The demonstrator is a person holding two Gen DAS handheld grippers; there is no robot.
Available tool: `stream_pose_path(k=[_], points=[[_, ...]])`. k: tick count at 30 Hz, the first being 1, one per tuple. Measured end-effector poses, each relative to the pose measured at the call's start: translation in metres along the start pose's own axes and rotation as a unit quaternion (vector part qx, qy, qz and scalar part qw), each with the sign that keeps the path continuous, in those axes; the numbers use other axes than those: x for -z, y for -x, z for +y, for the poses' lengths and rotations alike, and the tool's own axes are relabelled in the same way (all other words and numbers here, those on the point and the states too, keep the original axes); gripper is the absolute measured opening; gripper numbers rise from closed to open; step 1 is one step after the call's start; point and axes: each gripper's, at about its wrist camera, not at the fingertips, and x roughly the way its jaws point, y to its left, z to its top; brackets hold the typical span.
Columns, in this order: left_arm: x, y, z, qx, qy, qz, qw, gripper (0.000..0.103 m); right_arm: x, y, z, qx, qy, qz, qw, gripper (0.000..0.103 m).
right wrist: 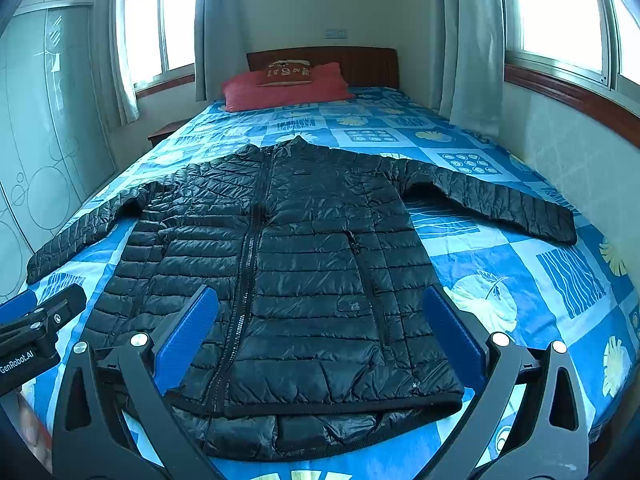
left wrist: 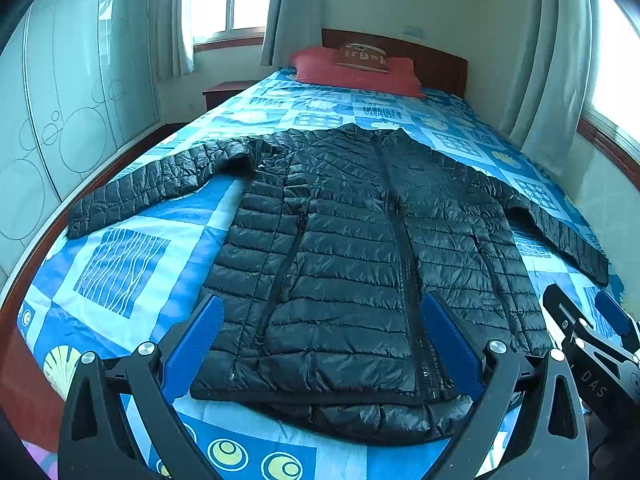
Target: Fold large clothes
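Note:
A black quilted puffer jacket (left wrist: 344,248) (right wrist: 304,272) lies flat and zipped on the bed, collar toward the headboard, both sleeves spread out sideways. Its hem faces me. My left gripper (left wrist: 320,312) hovers open above the hem's left half, blue pads wide apart and holding nothing. My right gripper (right wrist: 320,304) hovers open above the hem's right half, likewise with nothing between its pads. Each gripper shows at the edge of the other's view: the right gripper (left wrist: 592,332) and the left gripper (right wrist: 40,320).
The bed (right wrist: 500,264) has a blue patterned sheet. Red pillows (left wrist: 356,72) (right wrist: 284,88) lie by the wooden headboard. A wardrobe (left wrist: 60,112) stands left, a nightstand (left wrist: 224,92) beside it. Curtains (right wrist: 472,48) and a wall run along the right side.

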Motion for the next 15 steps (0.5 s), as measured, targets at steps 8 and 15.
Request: stream_pose_path(k=[8,15], points=[[0.0009,-0.0015,0.0011,0.001,0.0,0.001,1.0,0.098,0.0015,-0.0001,0.0008,0.0,0.0,0.001,1.0,0.101],[0.005,-0.0073,0.001,0.002,-0.001,0.006,1.0,0.098,0.0017,-0.0017,0.0003,0.001,0.0,0.003,1.0,0.101]])
